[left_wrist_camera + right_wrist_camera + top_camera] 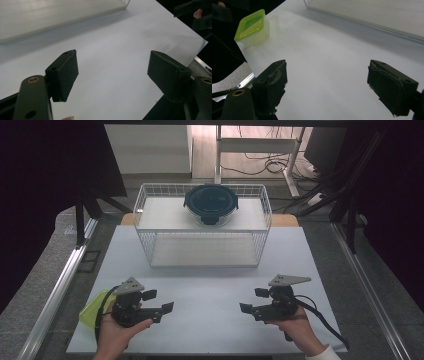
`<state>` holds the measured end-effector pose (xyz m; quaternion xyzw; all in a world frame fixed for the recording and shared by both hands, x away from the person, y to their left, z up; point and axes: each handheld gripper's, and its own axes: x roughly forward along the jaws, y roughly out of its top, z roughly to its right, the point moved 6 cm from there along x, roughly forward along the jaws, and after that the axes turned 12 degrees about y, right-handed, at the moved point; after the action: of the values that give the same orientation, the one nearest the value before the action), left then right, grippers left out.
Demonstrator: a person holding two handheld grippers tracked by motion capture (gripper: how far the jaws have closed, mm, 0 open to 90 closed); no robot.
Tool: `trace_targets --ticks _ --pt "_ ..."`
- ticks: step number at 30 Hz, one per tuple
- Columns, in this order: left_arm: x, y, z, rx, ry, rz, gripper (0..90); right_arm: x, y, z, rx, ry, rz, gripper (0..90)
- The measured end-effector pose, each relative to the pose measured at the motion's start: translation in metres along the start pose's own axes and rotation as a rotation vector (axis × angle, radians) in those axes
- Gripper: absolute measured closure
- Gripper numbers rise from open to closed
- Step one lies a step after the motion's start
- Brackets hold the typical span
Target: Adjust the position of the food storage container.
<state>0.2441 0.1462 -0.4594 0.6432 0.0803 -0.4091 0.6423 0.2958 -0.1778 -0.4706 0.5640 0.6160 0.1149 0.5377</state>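
Matt white table (210,315), white wire basket (150,245), translucent plastic box (254,27) with glossy green lid.

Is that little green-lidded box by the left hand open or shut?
Shut: the green lid sits flat on the clear plastic container, covering its top completely.

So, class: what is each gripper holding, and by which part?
Nothing. The left gripper and the right gripper both stand open over the bare white table.

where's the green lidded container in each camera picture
High view: green-lidded container at the lower left, on the table edge, partly behind the left gripper.
Left gripper view: not in it.
Right gripper view: upper left, at the table's corner.
Shared landmark: the white table.
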Motion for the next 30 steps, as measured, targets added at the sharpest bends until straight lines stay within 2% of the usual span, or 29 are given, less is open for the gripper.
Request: trace_targets --ticks 3,8,14,16,19,21,25,30 --pt "-0.017 0.006 -0.011 -0.010 0.018 0.020 25.9 0.001 0.000 0.001 0.000 0.002 -0.004 15.7" --pt "-0.045 0.010 -0.042 -0.045 0.062 0.046 29.4 0.002 -0.001 0.001 0.000 0.002 -0.010 15.8" --pt "-0.065 -0.002 -0.081 -0.080 0.149 0.038 33.4 0.002 -0.001 0.001 0.002 -0.003 -0.014 15.9" --pt "-0.067 -0.011 -0.091 -0.084 0.181 0.016 35.4 0.003 -0.002 0.002 0.002 -0.002 -0.018 15.9" --pt "-0.068 -0.027 -0.104 -0.091 0.202 -0.024 40.0 0.004 -0.003 0.002 0.009 -0.003 -0.025 16.0" --pt "-0.067 -0.037 -0.116 -0.096 0.225 -0.049 47.6 0.005 -0.003 0.003 0.009 -0.005 -0.026 16.0" --pt "-0.063 -0.053 -0.145 -0.146 0.277 -0.090 61.2 0.007 -0.004 0.003 0.015 -0.006 -0.032 16.2" --pt "-0.056 -0.067 -0.172 -0.168 0.324 -0.151 77.2 0.009 -0.005 0.003 0.017 -0.005 -0.039 16.3"
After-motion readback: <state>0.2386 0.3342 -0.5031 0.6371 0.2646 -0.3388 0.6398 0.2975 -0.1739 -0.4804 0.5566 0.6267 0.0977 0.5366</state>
